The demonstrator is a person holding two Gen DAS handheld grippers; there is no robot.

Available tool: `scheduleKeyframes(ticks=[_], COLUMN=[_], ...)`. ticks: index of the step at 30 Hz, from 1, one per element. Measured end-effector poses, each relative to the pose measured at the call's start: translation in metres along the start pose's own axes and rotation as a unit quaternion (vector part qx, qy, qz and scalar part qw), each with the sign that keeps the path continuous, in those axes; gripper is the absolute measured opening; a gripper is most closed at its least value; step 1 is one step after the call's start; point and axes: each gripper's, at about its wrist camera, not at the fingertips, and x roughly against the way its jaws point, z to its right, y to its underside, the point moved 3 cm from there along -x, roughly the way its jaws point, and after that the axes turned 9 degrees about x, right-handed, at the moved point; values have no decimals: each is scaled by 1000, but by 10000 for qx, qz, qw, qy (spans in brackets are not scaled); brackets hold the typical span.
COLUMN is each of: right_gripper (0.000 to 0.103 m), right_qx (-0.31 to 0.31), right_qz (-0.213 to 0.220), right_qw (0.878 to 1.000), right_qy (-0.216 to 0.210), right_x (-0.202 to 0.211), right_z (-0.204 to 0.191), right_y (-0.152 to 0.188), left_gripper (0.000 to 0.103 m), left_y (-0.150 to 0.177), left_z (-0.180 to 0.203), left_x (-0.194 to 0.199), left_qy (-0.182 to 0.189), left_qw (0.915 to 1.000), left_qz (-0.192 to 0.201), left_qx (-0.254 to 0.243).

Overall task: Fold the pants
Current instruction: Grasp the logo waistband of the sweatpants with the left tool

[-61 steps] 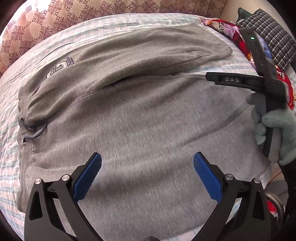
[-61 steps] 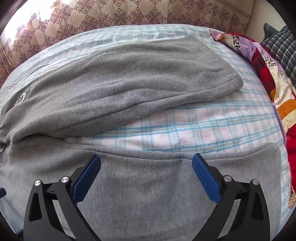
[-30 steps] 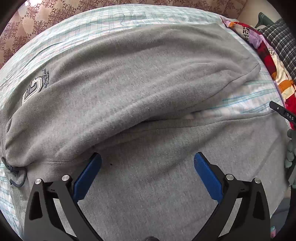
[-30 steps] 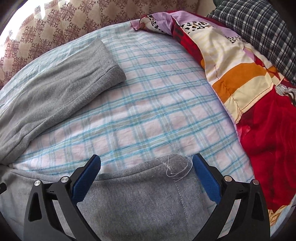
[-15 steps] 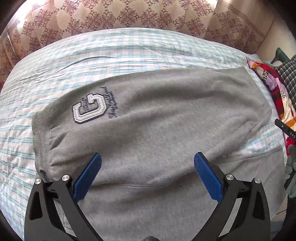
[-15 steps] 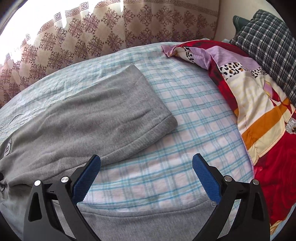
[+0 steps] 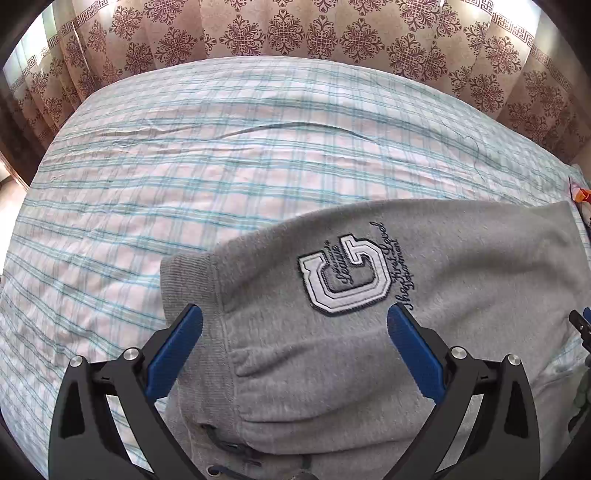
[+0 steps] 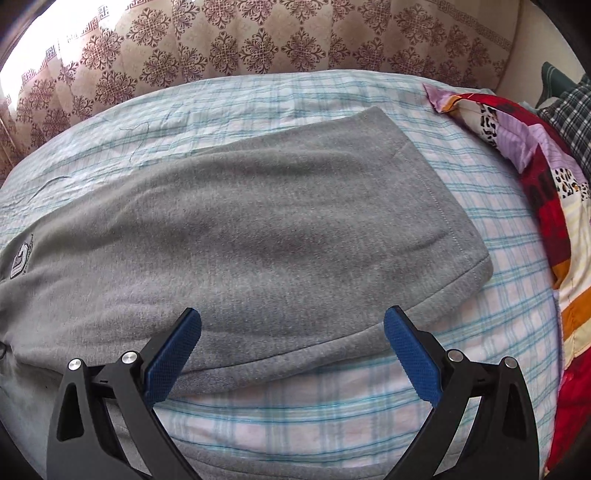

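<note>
Lying spread across the checked bed sheet [image 7: 184,155], the grey pants [image 7: 461,266] fill the near right part of the left wrist view, their ribbed waistband [image 7: 184,280] at the left end and the embroidered logo patch [image 7: 343,280] just beyond it. Both fingers of the left gripper [image 7: 293,332] stand wide apart, released and holding nothing, hovering over the waist end: the left blue pad [image 7: 173,354] sits over the waistband edge, the right pad [image 7: 413,354] over the cloth below the logo, and a dark drawstring [image 7: 229,448] shows at the bottom between them. Whether the pads touch the cloth cannot be told. A patterned curtain [image 7: 295,33] hangs behind the far edge of the bed.

From the right wrist view, one pant leg [image 8: 277,229] runs from the near left toward the far right corner of the bed, its hem [image 8: 436,192] at the right end. The right gripper [image 8: 291,332] is likewise spread open and empty, over the leg's near edge, with bare sheet just under its fingers and the other leg [image 8: 29,402] at the lower left. A colourful quilt [image 8: 554,206] lies along the bed's right edge
</note>
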Motion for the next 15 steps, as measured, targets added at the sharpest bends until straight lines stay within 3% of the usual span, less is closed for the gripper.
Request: scheduleKeyframes(ticks=[6, 12, 15], right_gripper=[98, 98, 98], right_qx=[67, 19, -1], right_qz=[-176, -171, -165], right_qw=[9998, 9998, 9999], right_qy=[31, 57, 26], right_x=[-24, -28, -29], right_z=[-9, -9, -8], right_y=[9, 9, 8], left_gripper=[101, 100, 85], left_y=[-27, -43, -45], left_z=[-12, -16, -15], left_x=[-16, -42, -56], left_qy=[-237, -260, -43], left_qw=[9994, 9985, 9979], left_qz=[139, 13, -229], left_qx=[-220, -478, -600])
